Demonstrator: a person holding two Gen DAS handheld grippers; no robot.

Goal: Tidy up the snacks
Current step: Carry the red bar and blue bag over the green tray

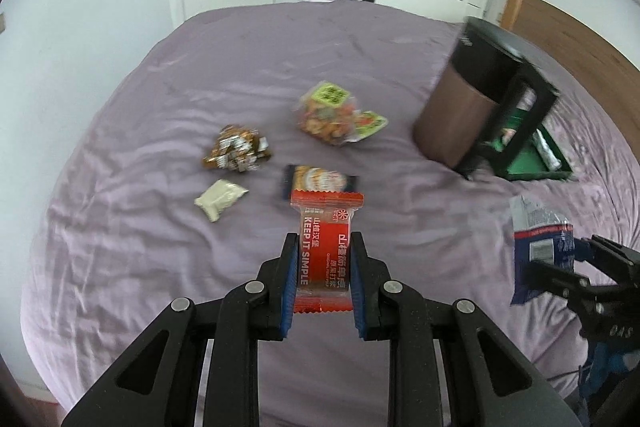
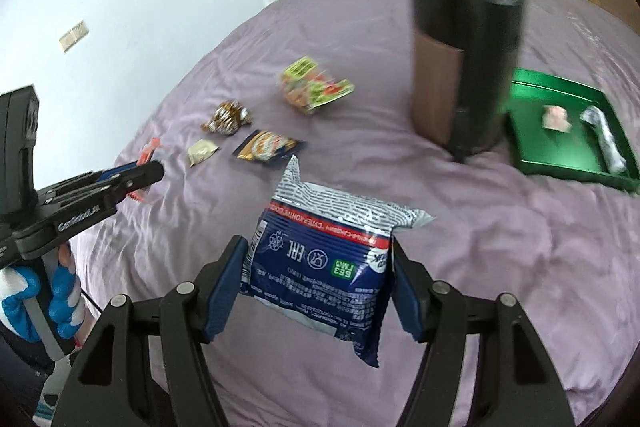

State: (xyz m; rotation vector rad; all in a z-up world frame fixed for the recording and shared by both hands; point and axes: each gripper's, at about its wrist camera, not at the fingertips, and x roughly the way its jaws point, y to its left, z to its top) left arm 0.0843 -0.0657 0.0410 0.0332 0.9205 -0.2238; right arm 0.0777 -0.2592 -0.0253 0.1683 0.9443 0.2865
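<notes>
My left gripper [image 1: 325,247] is shut on a red snack packet [image 1: 325,259] and holds it above the purple bed. My right gripper [image 2: 318,251] is shut on a blue and white snack bag [image 2: 324,263], also held above the bed; it shows at the right of the left wrist view [image 1: 540,251]. On the bed lie a green-labelled bag of mixed snacks [image 1: 332,115], a brown pile of small candies [image 1: 236,149], a cream packet [image 1: 220,199] and a dark blue packet [image 1: 320,181]. A green tray [image 2: 560,131] at the right holds two small items.
A tall black and brown cylindrical bin [image 2: 464,55] stands on the bed next to the green tray. The bed's purple sheet [image 1: 160,247] is wrinkled. A wardrobe and door stand behind the bed. The left gripper shows in the right wrist view [image 2: 152,171].
</notes>
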